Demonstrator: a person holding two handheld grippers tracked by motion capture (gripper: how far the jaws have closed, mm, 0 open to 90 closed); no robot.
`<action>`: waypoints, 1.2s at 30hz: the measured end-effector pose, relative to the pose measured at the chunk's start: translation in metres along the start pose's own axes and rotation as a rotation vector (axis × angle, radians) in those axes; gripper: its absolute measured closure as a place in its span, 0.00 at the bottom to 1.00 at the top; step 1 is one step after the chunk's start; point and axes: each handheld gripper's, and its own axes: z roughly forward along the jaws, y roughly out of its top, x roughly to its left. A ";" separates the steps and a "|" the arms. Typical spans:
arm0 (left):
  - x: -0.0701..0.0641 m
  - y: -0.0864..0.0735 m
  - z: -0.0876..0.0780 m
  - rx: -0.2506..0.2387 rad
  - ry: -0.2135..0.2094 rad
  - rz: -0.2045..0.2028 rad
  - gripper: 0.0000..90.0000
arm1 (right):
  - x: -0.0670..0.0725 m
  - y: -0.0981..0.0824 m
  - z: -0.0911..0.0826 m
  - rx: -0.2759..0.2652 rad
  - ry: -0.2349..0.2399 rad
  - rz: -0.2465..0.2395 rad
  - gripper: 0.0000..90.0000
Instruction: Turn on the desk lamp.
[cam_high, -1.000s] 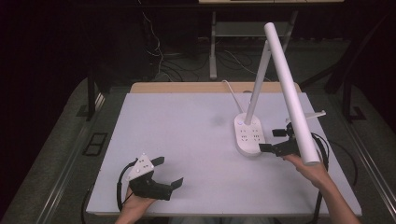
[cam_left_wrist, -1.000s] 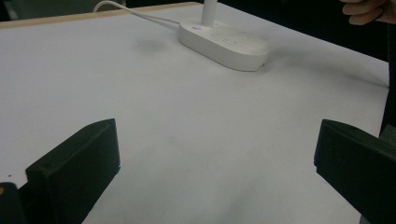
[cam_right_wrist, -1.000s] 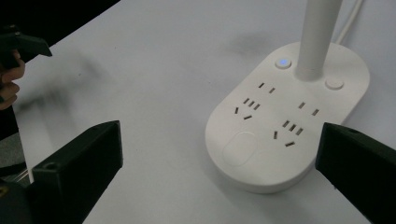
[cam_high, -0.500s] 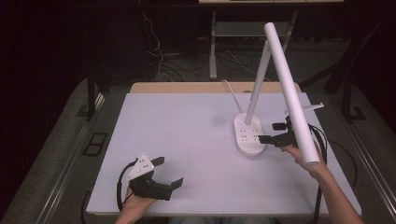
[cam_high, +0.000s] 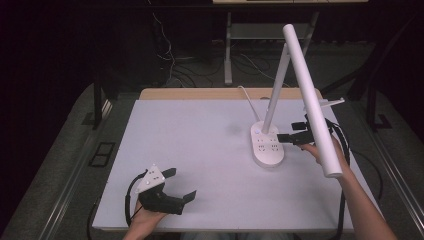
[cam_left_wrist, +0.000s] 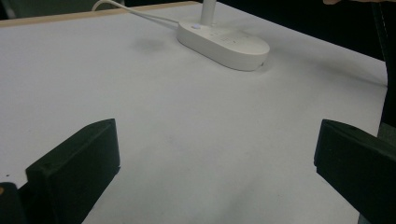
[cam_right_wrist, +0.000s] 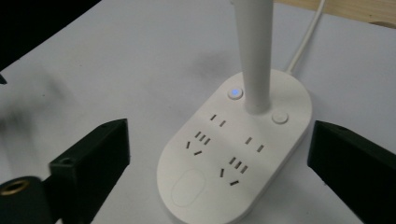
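Two hand-held grippers over a white table (cam_high: 200, 130), one desk lamp standing right of centre. Lamp base (cam_high: 267, 145) flat on the table, an oval white block with rows of socket slots in its top, a small blue-lit button (cam_right_wrist: 235, 93) beside the foot of the stem (cam_high: 275, 90), a white cord (cam_high: 247, 97) leading off its far end.

Right gripper (cam_high: 290, 132) just beside the base's right edge, jaws set wide and levelled at it. Seen in the right gripper view as framing the base from either side, pads clear of it, nothing pinched. Cannot tell from above whether a jaw tip touches the base rim.

Left gripper (cam_high: 182, 183) low at the near left corner, well apart from the lamp, jaws spread wide over bare table, holding nothing.

Partly hidden: right gripper's body and the right hand (cam_high: 325, 150) crossed by the long white lamp head (cam_high: 310, 95) in the high view. Stem cut off by the top edge in both gripper views. Left hand (cam_high: 145, 217) cut off at the bottom edge of the high view.

Compared with a second ago: right gripper shifted away from the near edge, from below and right of the base to level with its side. Jaws just been closing a little, still wide. Left gripper and lamp unmoved.
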 end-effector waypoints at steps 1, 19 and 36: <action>0.000 0.000 0.000 0.000 0.000 -0.001 0.00 | -0.002 0.001 0.001 0.000 -0.001 -0.008 0.16; 0.001 0.000 -0.001 0.002 -0.001 -0.002 0.00 | -0.028 0.011 0.016 0.004 -0.025 0.018 0.47; 0.002 0.000 0.000 0.005 -0.001 0.000 0.00 | -0.046 0.010 0.034 0.000 -0.008 0.060 0.84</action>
